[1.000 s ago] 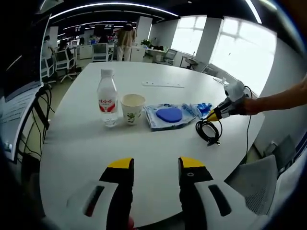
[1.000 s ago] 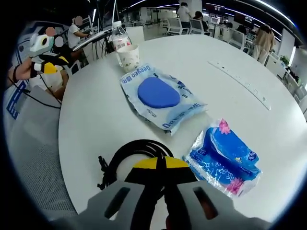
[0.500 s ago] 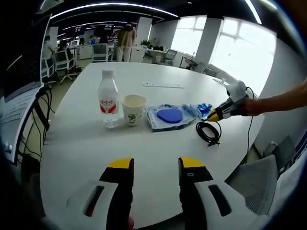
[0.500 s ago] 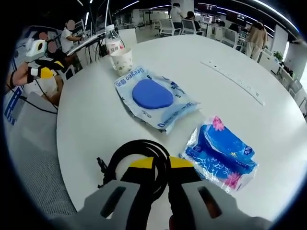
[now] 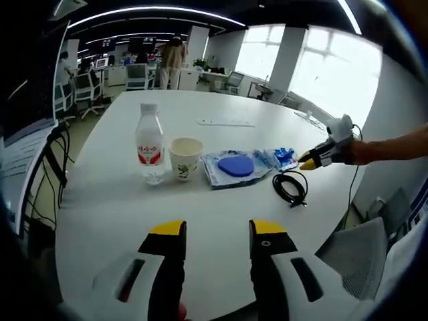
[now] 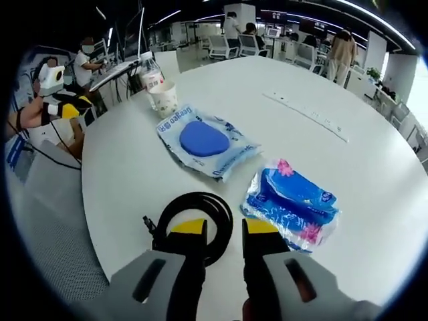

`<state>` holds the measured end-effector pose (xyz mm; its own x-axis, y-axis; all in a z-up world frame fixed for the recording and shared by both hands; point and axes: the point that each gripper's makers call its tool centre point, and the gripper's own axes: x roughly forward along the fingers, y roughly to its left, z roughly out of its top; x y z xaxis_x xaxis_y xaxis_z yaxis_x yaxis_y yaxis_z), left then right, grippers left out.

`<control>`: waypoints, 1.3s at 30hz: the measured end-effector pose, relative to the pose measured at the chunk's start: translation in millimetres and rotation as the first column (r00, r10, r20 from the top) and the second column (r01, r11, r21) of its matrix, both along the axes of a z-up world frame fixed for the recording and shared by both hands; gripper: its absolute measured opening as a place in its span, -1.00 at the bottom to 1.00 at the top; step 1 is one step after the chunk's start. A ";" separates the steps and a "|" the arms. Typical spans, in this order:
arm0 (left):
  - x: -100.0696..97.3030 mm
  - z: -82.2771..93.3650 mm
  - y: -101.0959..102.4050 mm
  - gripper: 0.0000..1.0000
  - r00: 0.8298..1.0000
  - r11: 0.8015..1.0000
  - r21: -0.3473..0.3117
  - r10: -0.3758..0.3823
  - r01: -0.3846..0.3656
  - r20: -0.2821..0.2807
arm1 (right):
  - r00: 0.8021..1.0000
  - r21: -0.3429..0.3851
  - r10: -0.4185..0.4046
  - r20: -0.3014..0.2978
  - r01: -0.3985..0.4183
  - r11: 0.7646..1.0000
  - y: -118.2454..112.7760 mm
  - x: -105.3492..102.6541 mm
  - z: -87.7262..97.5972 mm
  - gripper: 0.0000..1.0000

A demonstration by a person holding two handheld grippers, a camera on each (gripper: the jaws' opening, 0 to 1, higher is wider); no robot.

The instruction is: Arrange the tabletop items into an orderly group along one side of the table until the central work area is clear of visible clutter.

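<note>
Cable coil (image 6: 194, 221) just beyond right gripper (image 6: 224, 229), jaws parted, above it

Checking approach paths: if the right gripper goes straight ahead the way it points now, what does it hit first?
Most likely the coiled black cable, lying on the table right ahead of the open right gripper. The blue tissue pack sits just right of that line. Depth is hard to judge in the fisheye view.

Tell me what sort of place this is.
Most likely an open-plan office: a large round white table, office chairs and desks in the background, strip ceiling lights, and big windows.
</note>
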<state>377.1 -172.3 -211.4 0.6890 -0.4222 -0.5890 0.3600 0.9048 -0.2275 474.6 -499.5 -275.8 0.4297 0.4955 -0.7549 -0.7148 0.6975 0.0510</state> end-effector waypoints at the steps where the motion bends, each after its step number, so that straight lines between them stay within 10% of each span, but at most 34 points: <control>1: 0.7 -0.3 0.7 -0.27 1.000 1.000 0.002 -0.001 0.001 0.002 | 1.000 0.001 -0.004 0.001 0.004 1.000 -2.1 -1.8 1.4 -0.61; 21: -2.1 1.1 3.4 -0.20 0.999 0.999 0.001 -0.032 0.032 0.018 | 0.989 0.082 -0.140 0.048 0.136 0.987 -32.5 -46.3 37.4 -0.37; 39: -2.0 -2.9 14.7 -0.16 0.999 1.000 -0.001 -0.031 0.031 0.013 | 0.991 0.103 -0.135 0.022 0.132 0.986 -27.9 -69.5 30.8 -0.23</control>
<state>375.1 -157.6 -214.3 0.6829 -0.4444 -0.5798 0.3911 0.8928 -0.2237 405.1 -527.3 -245.0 0.5177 0.5056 -0.6903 -0.6180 0.7789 0.1070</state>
